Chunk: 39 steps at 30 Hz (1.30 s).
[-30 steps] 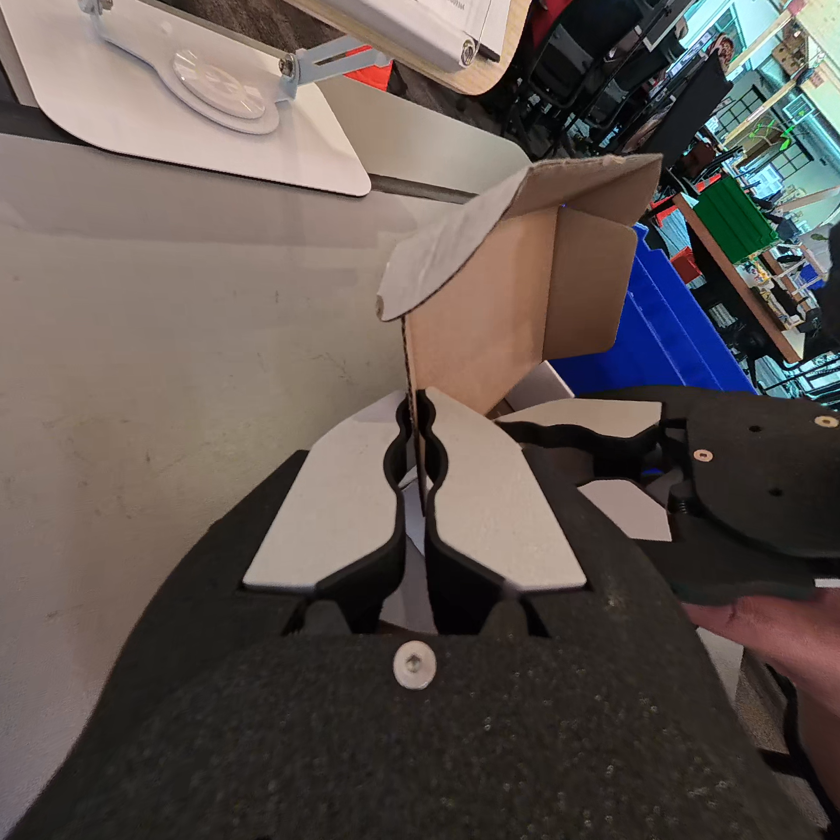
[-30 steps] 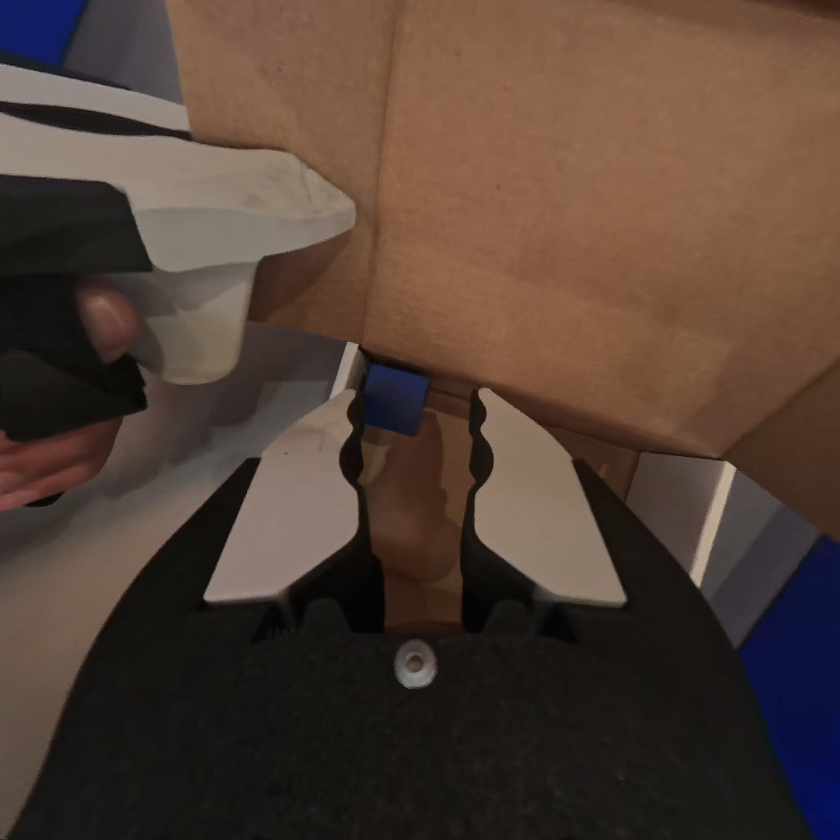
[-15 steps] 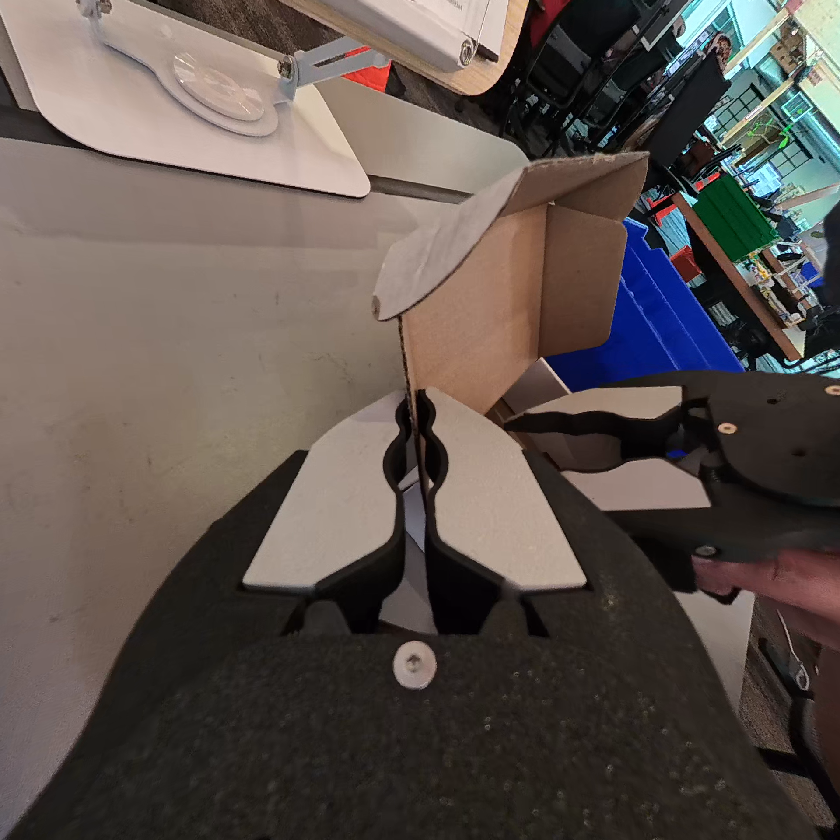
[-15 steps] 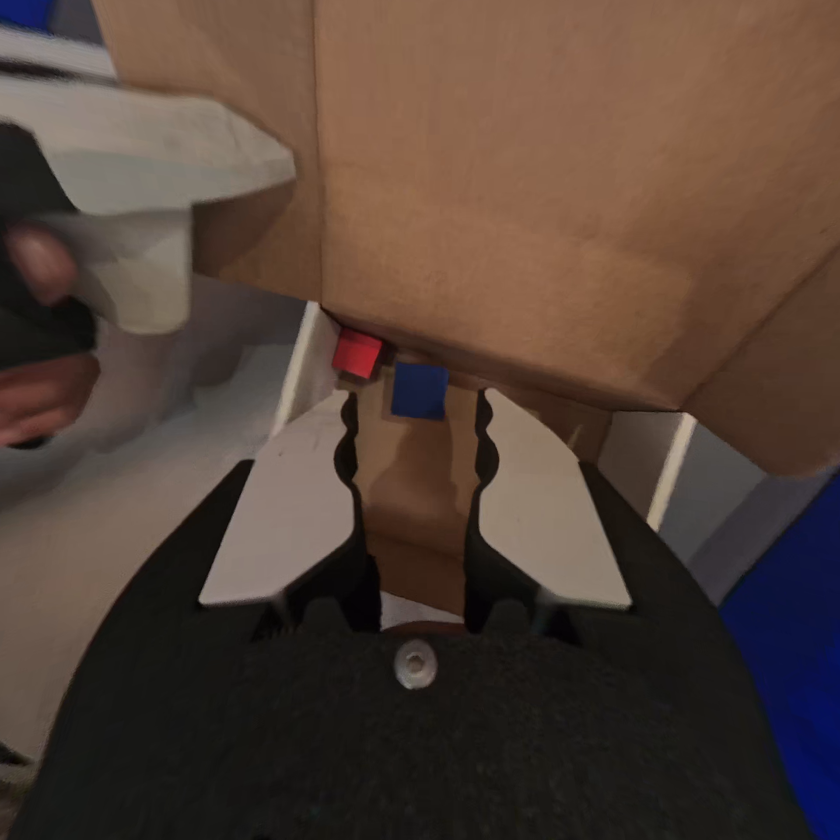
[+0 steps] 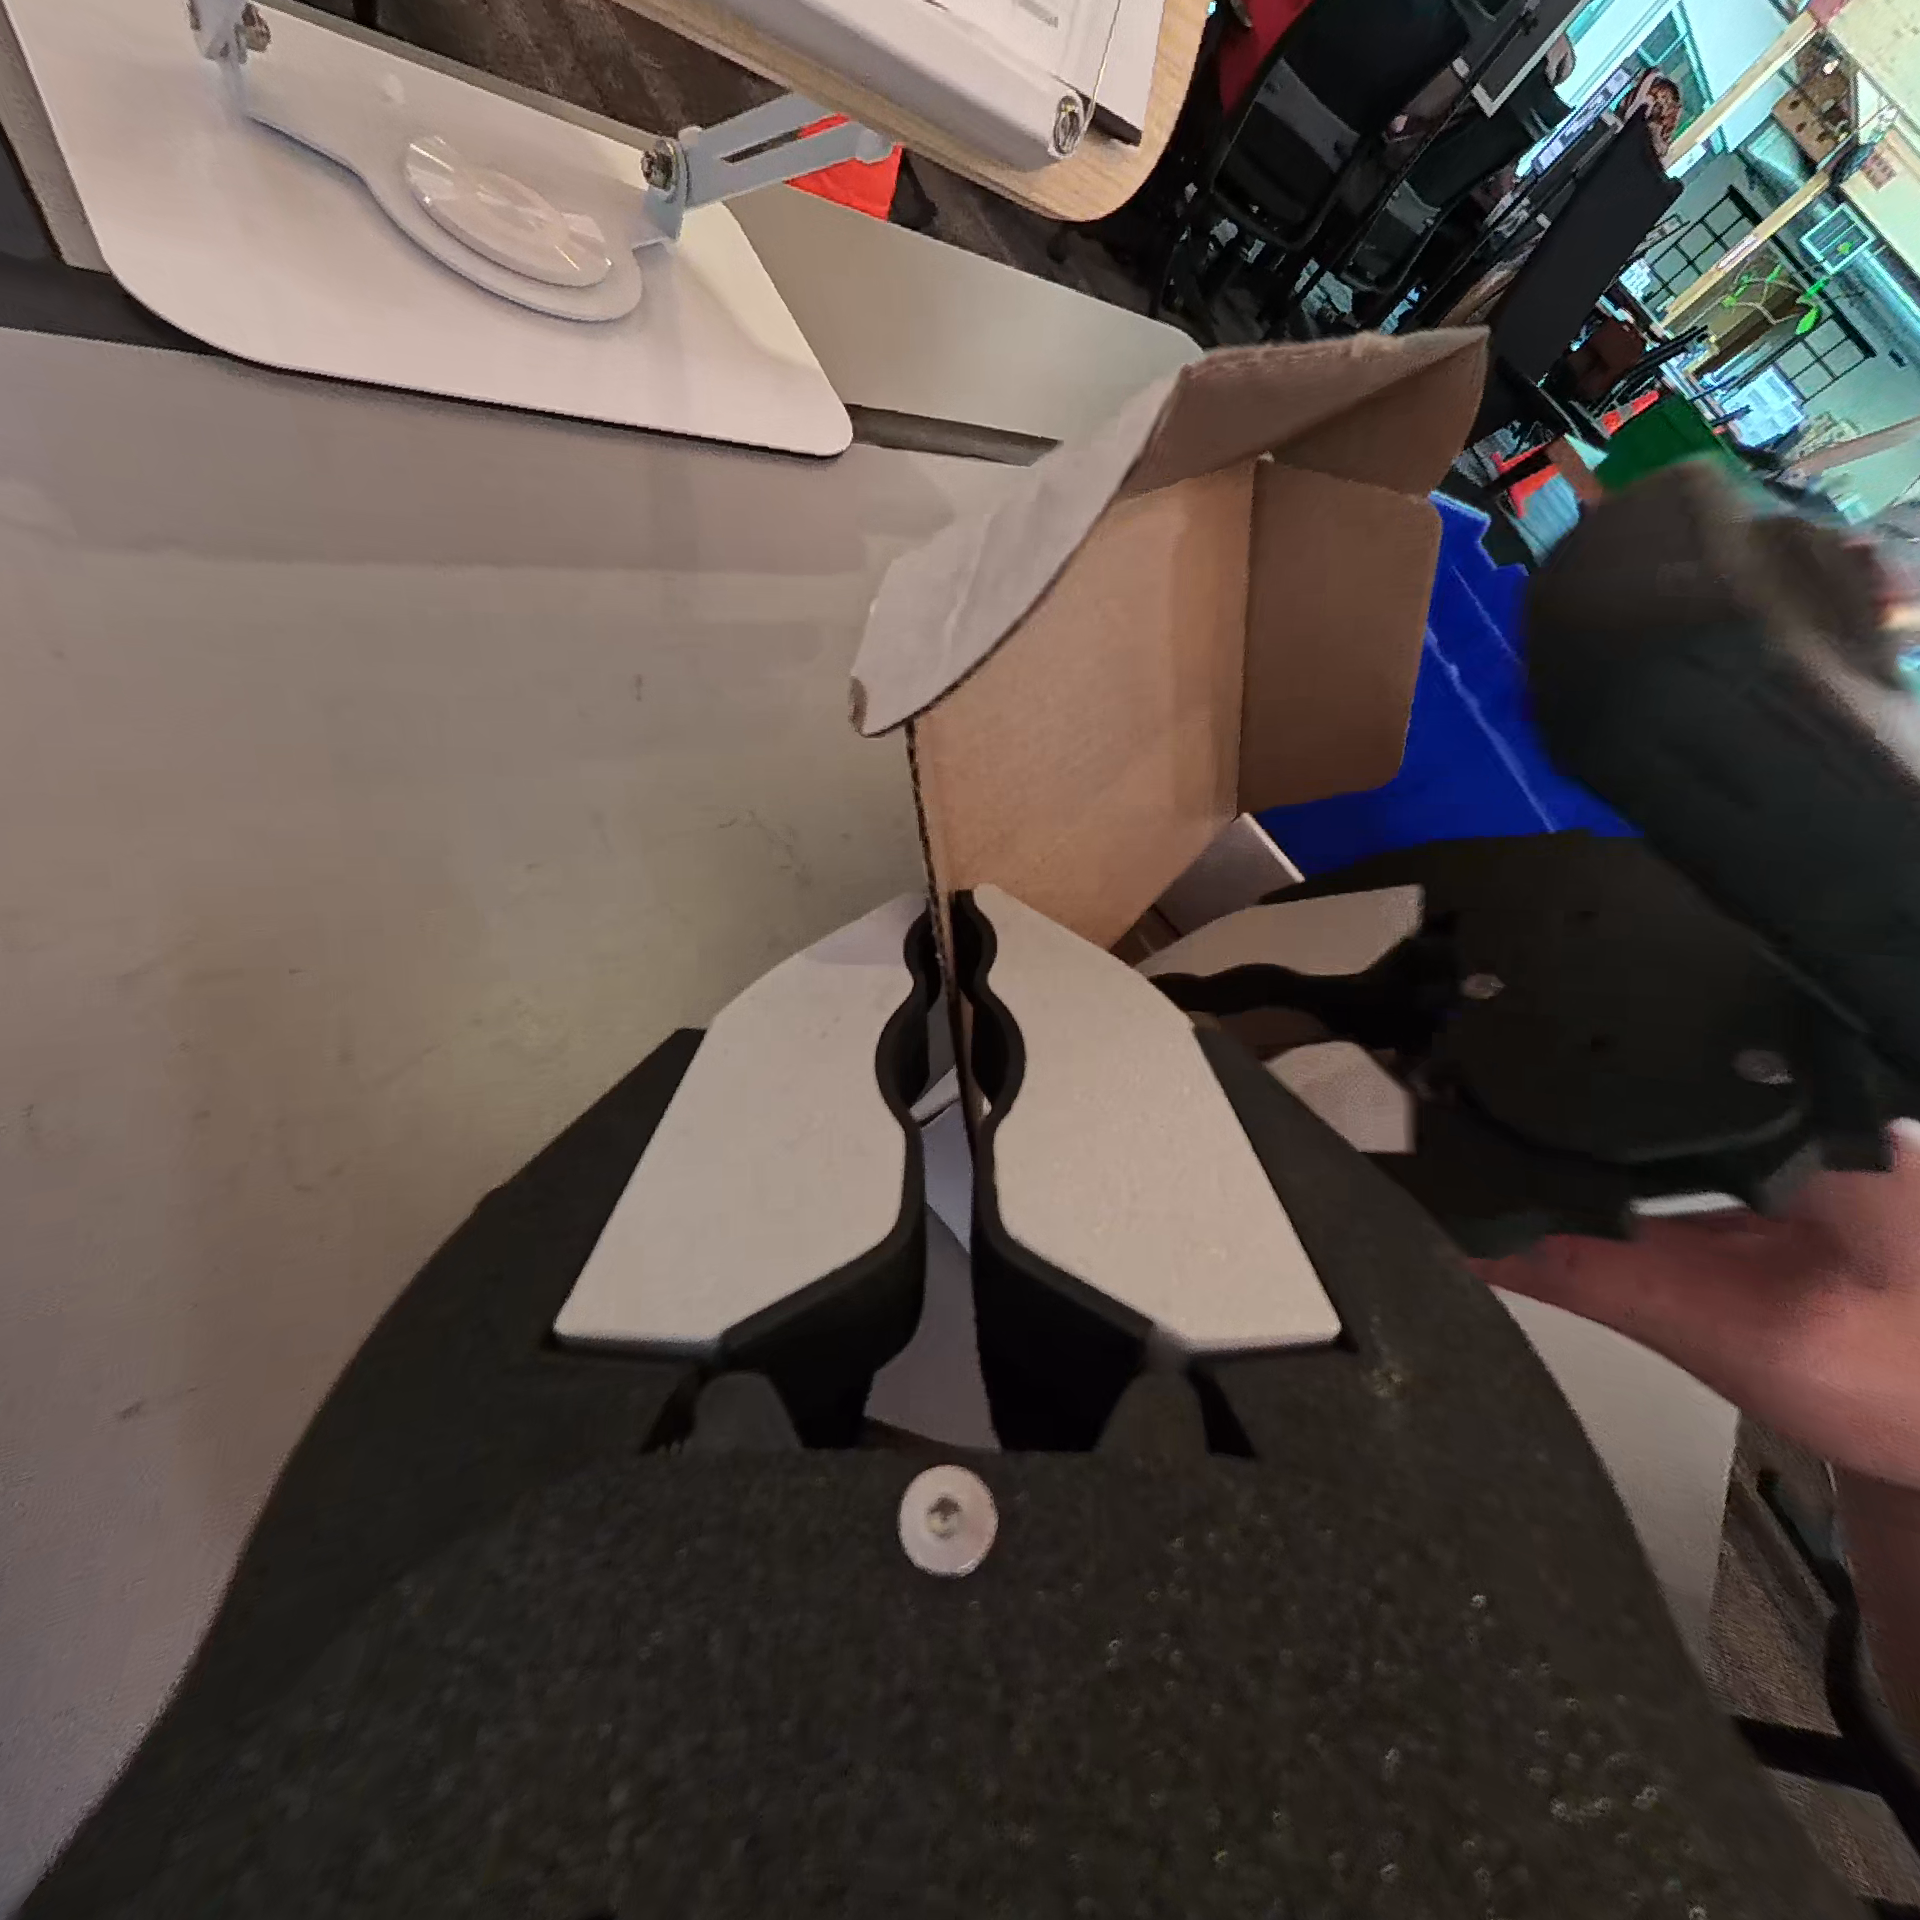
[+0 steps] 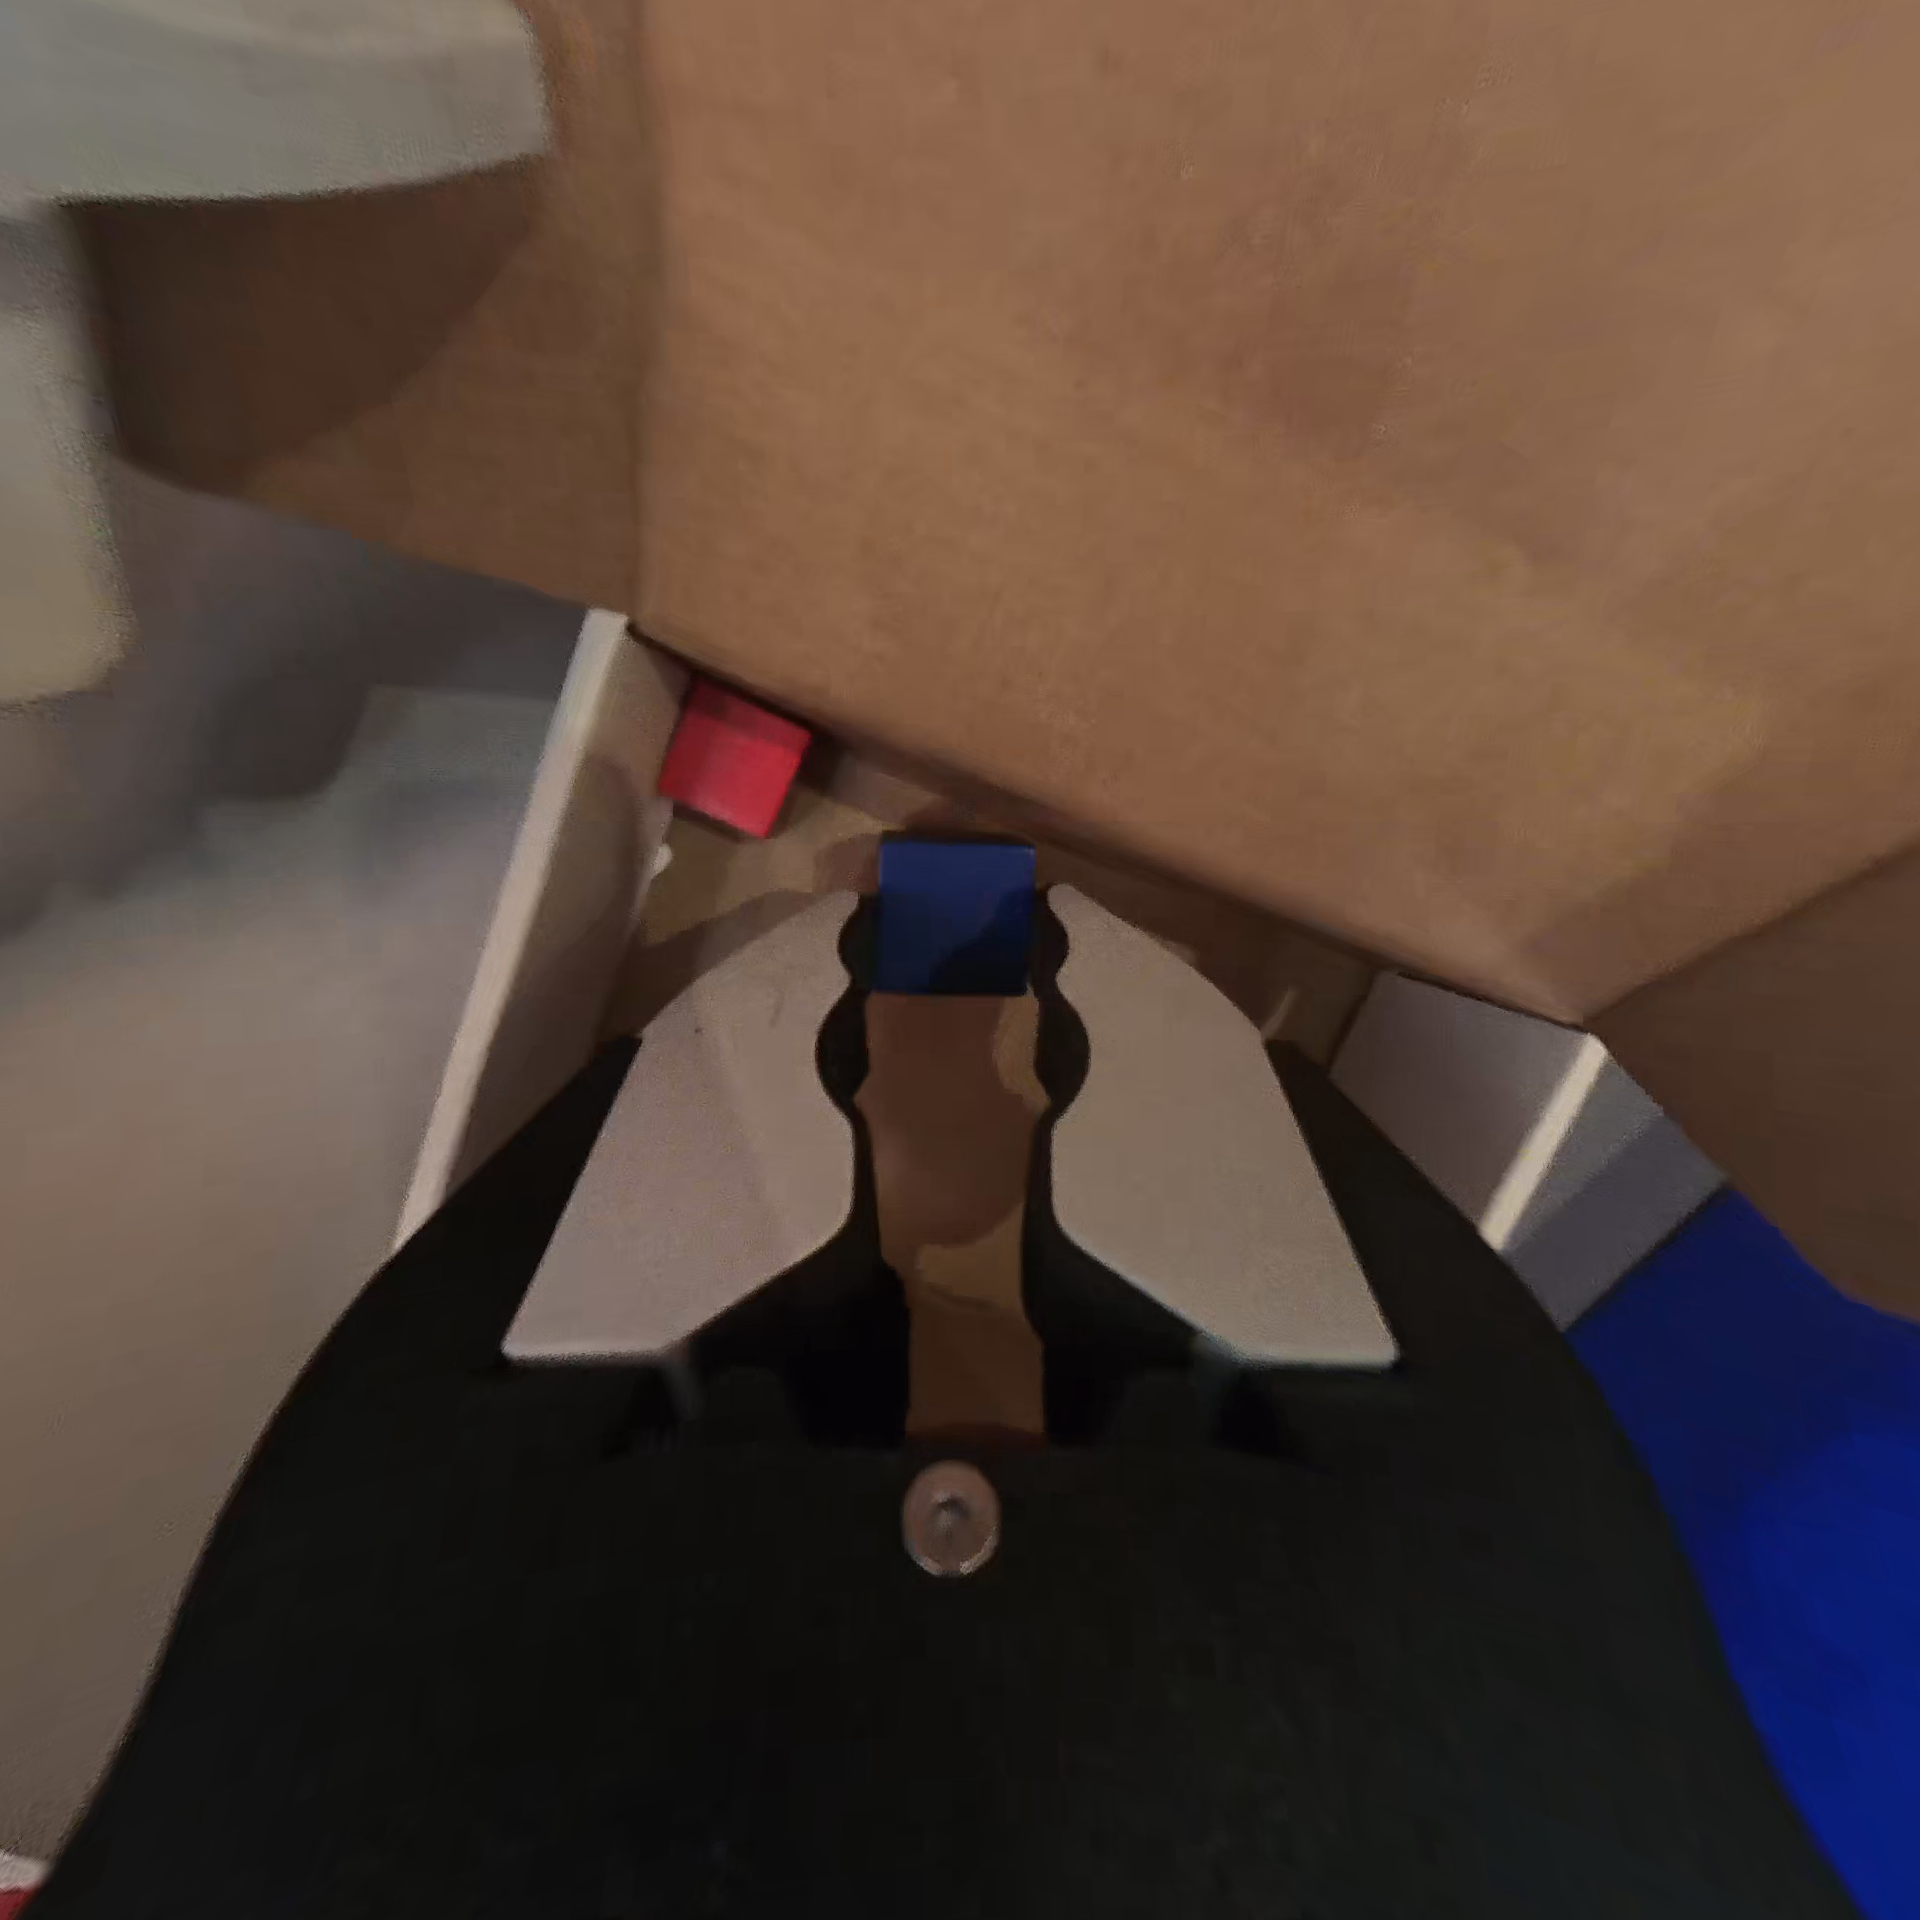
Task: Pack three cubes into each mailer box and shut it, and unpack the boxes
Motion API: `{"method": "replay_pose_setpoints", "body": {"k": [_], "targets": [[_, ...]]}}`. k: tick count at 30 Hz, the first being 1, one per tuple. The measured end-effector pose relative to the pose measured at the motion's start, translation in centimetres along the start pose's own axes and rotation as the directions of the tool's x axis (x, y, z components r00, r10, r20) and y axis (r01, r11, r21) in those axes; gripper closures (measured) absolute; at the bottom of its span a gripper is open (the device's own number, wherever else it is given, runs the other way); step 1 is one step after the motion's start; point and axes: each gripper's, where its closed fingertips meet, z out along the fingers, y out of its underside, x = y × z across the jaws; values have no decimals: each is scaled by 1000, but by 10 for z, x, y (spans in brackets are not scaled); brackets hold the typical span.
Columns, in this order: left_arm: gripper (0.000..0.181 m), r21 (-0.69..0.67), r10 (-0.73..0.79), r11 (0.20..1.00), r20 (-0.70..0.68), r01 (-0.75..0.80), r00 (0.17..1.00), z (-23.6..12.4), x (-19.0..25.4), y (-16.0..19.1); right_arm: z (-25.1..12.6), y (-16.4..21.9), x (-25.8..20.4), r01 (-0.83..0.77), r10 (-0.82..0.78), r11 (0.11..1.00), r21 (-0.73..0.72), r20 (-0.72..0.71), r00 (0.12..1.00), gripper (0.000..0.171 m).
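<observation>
Now closed on the blue cube: right gripper, spread a moment ago, deep inside the box. Red cube just left and farther in. Left gripper still pinching the upright lid. Blue bin far right.

Left wrist view: sits behind my left fingers, looks forward and down across grey tabletop, close on upright lid of mailer box; workshop background far off at upper right.

Right wrist view: sits behind my right fingers, aimed into box interior, very near, brown lid fills upper frame, partly blurred.

Shared: same box; my right gripper shows at right of left wrist view.
</observation>
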Motion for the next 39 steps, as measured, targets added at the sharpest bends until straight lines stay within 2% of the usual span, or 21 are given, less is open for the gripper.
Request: {"method": "replay_pose_setpoints", "body": {"k": [4, 6, 9, 11, 14, 16, 19, 21, 22, 26, 28, 30, 32, 36, 39], "targets": [[180, 5, -4, 1000, -9, 4, 1000, -1, 0, 0, -65, -1, -3, 21, -27, 979, 203, 27, 999, 143], [180, 12, 7, 1000, -34, -6, 999, 0, 5, 0, -109, 9, 13, 25, -21, 954, 298, -17, 1000, 144], [180, -6, 60, 998, -21, -60, 998, 0, 7, 0, -170, 43, 80, -2, 61, 941, 338, -165, 984, 143], [180, -27, 121, 992, -6, -121, 993, -1, 7, 0, -193, 83, 133, -98, 167, 947, 306, -208, 964, 144], [180, -45, 192, 981, 25, -191, 981, -3, 6, -3, -181, 160, 204, -223, 249, 967, 122, -296, 922, 144], [180, -50, 216, 976, 45, -214, 975, -2, 5, -4, -157, 198, 224, -254, 235, 967, -35, -275, 932, 143], [180, -65, 249, 967, 77, -245, 965, 1, 7, -4, -128, 212, 228, -26, -10, 975, -222, -160, 987, 143], [177, -92, 278, 959, 100, -269, 955, 1, 9, -3, -118, 217, 234, 150, -192, 915, -375, -79, 978, 143], [175, -99, 286, 956, 111, -276, 952, -1, 10, -3, -113, 215, 235, 249, -283, 880, -405, -27, 959, 143], [175, -99, 268, 962, 134, -256, 954, -11, 11, 4, -89, 227, 226, 461, -399, 749, -476, 231, 887, 143], [175, -101, 245, 967, 135, -233, 960, -16, 10, 12, -76, 234, 230, 539, -467, 686, -489, 271, 841, 143], [175, -110, 237, 969, 141, -223, 961, -22, 10, 21, -66, 239, 231, 553, -468, 667, -499, 297, 833, 143], [170, -118, 235, 969, 153, -219, 960, -29, 10, 29, -63, 239, 229, 547, -449, 679, -490, 312, 837, 142], [157, -119, 217, 972, 123, -203, 968, -46, 19, 55, -70, 240, 236, 504, -444, 708, -494, 244, 862, 142], [153, -108, 257, 962, 56, -251, 965, -60, 34, 82, -96, 223, 236, 442, -445, 789, -425, 99, 890, 130]]}}
